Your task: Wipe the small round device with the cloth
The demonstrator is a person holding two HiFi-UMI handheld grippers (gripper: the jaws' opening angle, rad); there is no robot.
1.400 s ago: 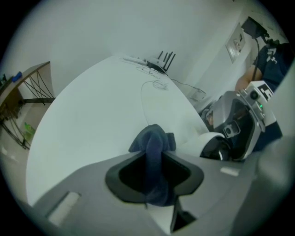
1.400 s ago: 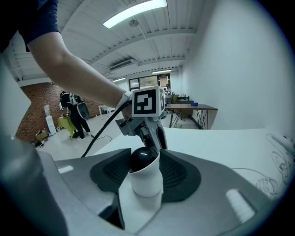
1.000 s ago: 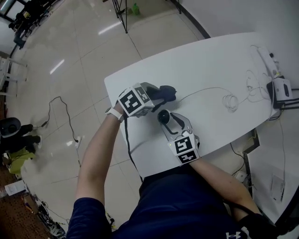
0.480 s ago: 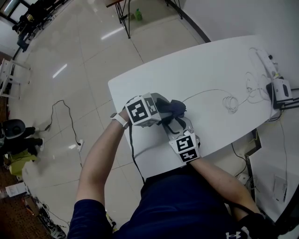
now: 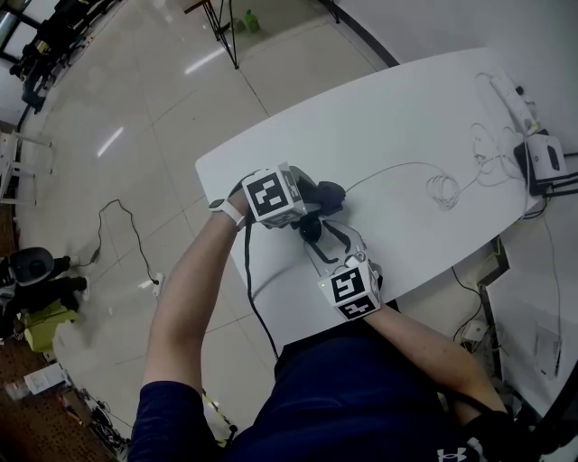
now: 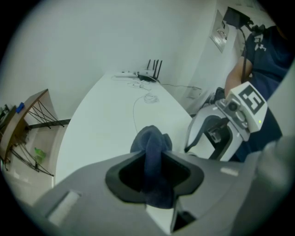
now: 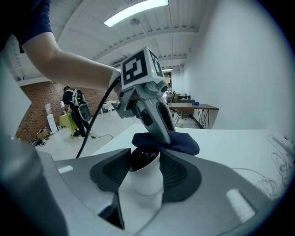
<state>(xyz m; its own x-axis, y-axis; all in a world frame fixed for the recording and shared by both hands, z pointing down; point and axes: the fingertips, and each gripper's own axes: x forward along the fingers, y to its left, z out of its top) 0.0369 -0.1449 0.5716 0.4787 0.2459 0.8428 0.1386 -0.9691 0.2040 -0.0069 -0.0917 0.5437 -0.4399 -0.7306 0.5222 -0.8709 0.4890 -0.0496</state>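
on a white bench (image 5: 406,117), the right claw (image 7: 145,162) grips the small round device (image 7: 147,183), white with a dark top. the left claw (image 6: 154,179) pinches a dark blue cloth (image 6: 150,140) against that top.

We note bright, even indoor light; ceiling strip light (image 7: 136,10) overhead, glare streaks on floor (image 5: 110,138). Gripper views fisheye-warped, corners vignetted dark; cloth (image 6: 152,156) close up, blurred.

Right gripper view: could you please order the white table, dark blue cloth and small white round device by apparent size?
Largest: the white table.
Then the small white round device and dark blue cloth look alike; device nearer, cloth partly hidden.
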